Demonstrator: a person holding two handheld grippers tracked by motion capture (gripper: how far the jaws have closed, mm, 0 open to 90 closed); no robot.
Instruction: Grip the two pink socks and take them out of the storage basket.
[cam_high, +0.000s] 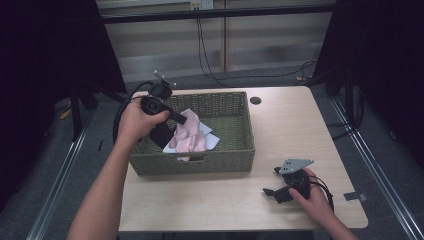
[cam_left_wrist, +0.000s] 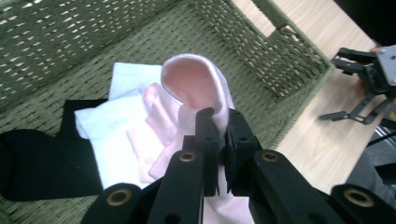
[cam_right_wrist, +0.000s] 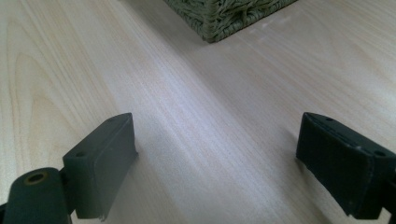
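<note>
Overhead, left hand-held gripper (cam_high: 181, 118) clenched on pink sock (cam_high: 189, 131) above wicker basket (cam_high: 200, 162); its own view adds white cloth (cam_left_wrist: 105, 126) beneath; right hand-held gripper (cam_high: 270, 181) released, low over surface (cam_high: 210, 200).

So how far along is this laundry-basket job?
Early, it seems. Nothing lies out on the table yet. In hand: the left claw is shut on a pink sock above the basket. Left: a white cloth and black garment inside. The right claw rests open.
</note>
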